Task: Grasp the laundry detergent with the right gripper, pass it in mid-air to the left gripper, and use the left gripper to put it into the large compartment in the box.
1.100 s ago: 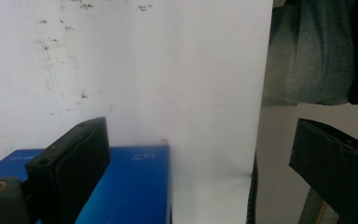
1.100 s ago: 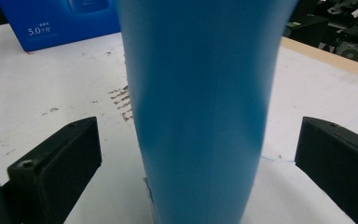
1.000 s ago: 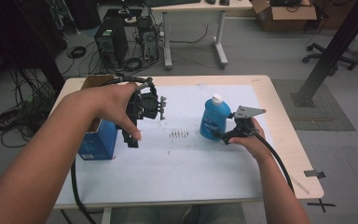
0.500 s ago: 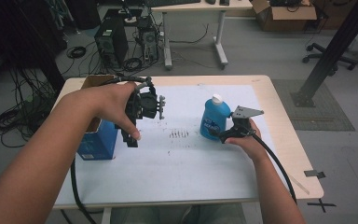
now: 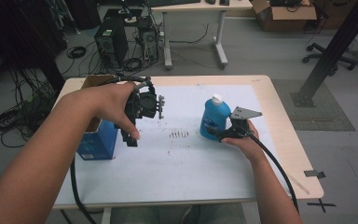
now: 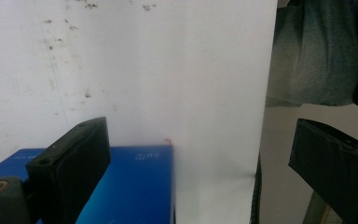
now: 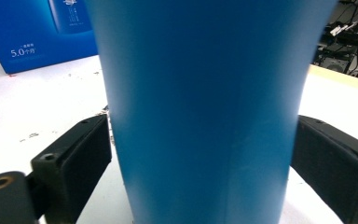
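A blue bottle (image 5: 213,119) with a white cap stands upright on the white sheet right of centre. My right gripper (image 5: 217,136) lies low on the table with its jaws around the bottle's lower body. In the right gripper view the bottle (image 7: 200,93) sits between both pads (image 7: 86,149), which touch its sides; the jaws have just been closing onto it. My left gripper (image 5: 130,137) is held above the table at the left, pointing down, beside a blue box (image 5: 97,142). Its jaws (image 6: 200,140) stand wide open with nothing between them, over the box's top (image 6: 130,186).
Dark specks (image 5: 179,134) mark the white sheet between the two hands. The blue box has open brown flaps (image 5: 98,81) at the back left. The table's wooden rim (image 5: 289,140) runs close behind the right hand. Computer towers (image 5: 112,42) stand on the floor beyond.
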Available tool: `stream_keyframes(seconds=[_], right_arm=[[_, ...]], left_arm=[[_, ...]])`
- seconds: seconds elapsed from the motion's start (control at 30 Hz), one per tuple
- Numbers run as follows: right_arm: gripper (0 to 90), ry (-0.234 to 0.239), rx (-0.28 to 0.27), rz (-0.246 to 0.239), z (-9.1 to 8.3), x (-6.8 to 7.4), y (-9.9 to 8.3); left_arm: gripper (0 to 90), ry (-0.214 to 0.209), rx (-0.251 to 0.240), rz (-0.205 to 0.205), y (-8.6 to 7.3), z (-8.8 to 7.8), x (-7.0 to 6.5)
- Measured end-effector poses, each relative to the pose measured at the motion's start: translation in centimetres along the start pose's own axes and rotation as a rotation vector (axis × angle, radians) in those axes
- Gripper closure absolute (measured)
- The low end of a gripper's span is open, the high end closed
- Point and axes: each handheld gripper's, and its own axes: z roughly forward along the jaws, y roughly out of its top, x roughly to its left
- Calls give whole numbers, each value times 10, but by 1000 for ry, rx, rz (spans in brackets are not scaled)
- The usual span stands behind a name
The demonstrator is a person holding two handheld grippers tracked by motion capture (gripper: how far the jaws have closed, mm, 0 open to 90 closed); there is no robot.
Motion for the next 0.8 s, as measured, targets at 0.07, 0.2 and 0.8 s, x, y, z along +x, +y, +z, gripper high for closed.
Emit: stream_keyframes(seconds=[0.07,0.2,0.8], right_arm=[[88,-5,5,-4,1,0,-1],[105,-6,6,-4,2,1,-2],[193,-6,-11,-21,5,1,-3]], left_arm=[[56,1,2,-2,0,0,0],[56,0,-3,-6,-1,2,1],[56,1,-5,-19,-6,2,1]])
